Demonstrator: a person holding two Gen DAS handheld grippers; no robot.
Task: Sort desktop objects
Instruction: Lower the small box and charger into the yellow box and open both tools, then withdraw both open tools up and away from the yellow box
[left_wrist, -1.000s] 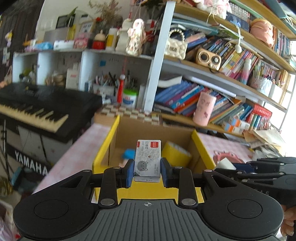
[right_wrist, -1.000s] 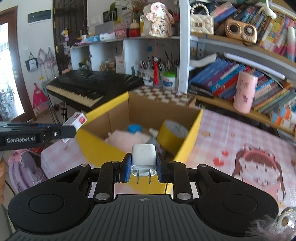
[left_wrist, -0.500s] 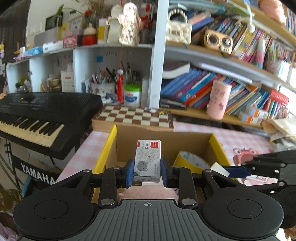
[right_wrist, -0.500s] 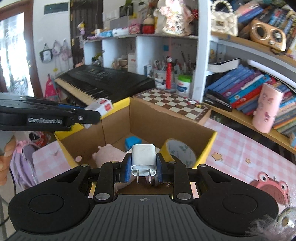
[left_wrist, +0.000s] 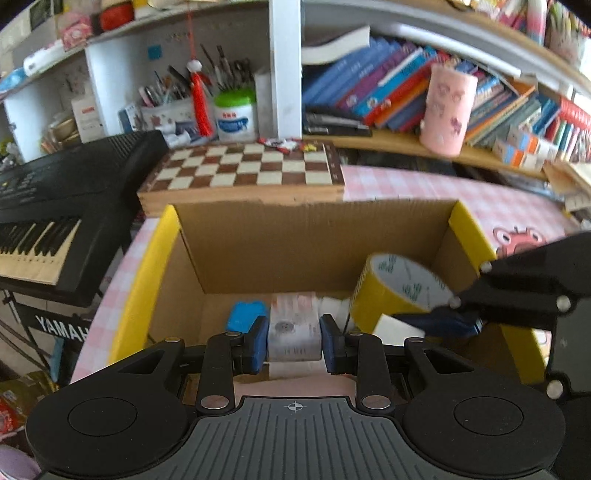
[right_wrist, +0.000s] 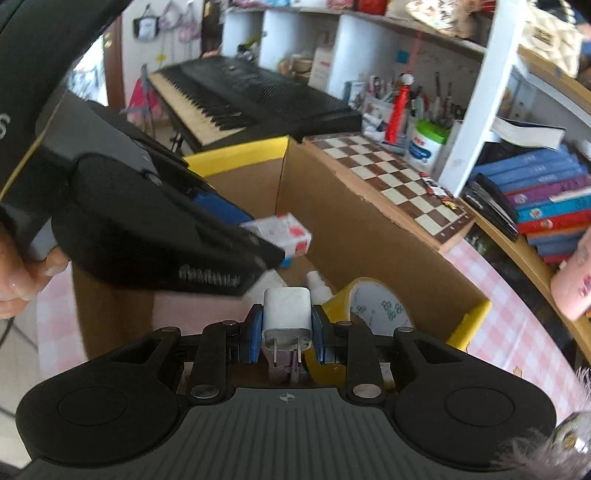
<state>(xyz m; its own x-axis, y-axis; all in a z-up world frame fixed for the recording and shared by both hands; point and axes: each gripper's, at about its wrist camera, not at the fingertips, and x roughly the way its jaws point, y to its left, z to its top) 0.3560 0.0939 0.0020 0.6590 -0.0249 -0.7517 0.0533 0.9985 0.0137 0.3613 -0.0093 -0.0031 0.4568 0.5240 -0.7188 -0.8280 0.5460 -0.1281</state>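
**Both grippers loaded above the box**

Your left gripper (left_wrist: 294, 339) is clamped on the small white and red box (left_wrist: 294, 332); the blue pads press its two sides, so it sits flat and cannot tip out. Your right gripper (right_wrist: 287, 338) is clamped on the white charger (right_wrist: 287, 314), prongs toward you, body toward the opening. Both point down into the cardboard box (left_wrist: 314, 240) with yellow flaps, which lies directly ahead of and below the fingers; I judge this is so each item can drop inside and not on the pink tablecloth (left_wrist: 424, 186). Below the right gripper stands the yellow tape roll (right_wrist: 369, 306); ahead of the left one lies a blue item (left_wrist: 245, 314). The right gripper is just beside the left one; release them with care.
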